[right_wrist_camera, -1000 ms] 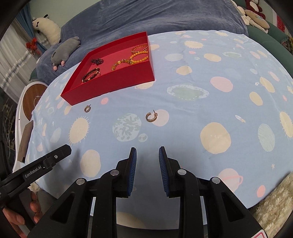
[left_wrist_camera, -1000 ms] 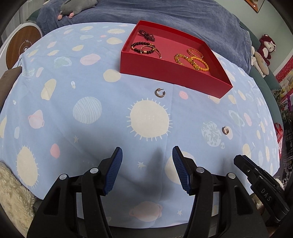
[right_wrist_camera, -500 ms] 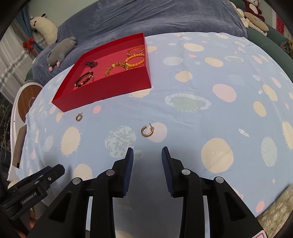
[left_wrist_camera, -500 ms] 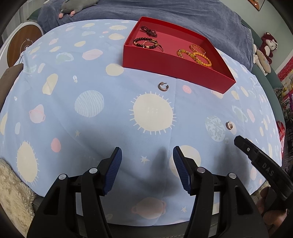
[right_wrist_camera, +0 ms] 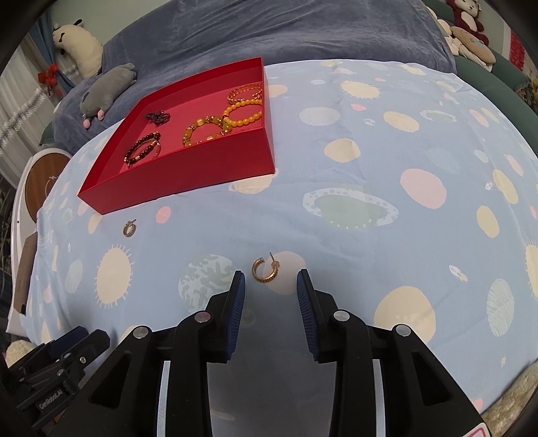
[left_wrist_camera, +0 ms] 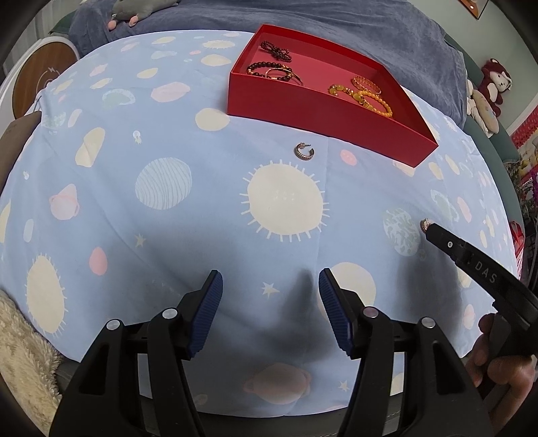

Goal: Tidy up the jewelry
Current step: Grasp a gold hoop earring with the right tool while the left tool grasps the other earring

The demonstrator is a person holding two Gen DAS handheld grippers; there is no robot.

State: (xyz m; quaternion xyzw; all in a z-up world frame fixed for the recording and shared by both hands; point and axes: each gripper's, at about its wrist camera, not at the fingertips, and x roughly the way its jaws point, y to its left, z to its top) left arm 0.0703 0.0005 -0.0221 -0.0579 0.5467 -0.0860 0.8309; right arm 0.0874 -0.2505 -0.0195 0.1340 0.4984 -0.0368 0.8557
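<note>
A red tray [left_wrist_camera: 322,114] [right_wrist_camera: 188,181] holds several bracelets: dark beads [right_wrist_camera: 143,153], yellow beads [right_wrist_camera: 242,116], a gold chain. Two hoop earrings lie loose on the blue space-print cloth. One silver-toned hoop [left_wrist_camera: 304,152] [right_wrist_camera: 129,228] lies just in front of the tray. A gold hoop [right_wrist_camera: 265,270] lies just ahead of my right gripper [right_wrist_camera: 270,285], which is open and low over the cloth. My left gripper [left_wrist_camera: 270,285] is open and empty, well short of the silver hoop. The right gripper's body [left_wrist_camera: 470,262] hides most of the gold hoop in the left view.
The cloth covers a round table [right_wrist_camera: 403,168] that drops off at the near edge. A grey-blue sofa [right_wrist_camera: 302,30] with plush toys [right_wrist_camera: 107,87] stands behind. A round wooden stool [left_wrist_camera: 43,77] is at the left.
My right gripper has moved forward and down to the gold hoop and opened wider. My left gripper has drawn slightly nearer the tray.
</note>
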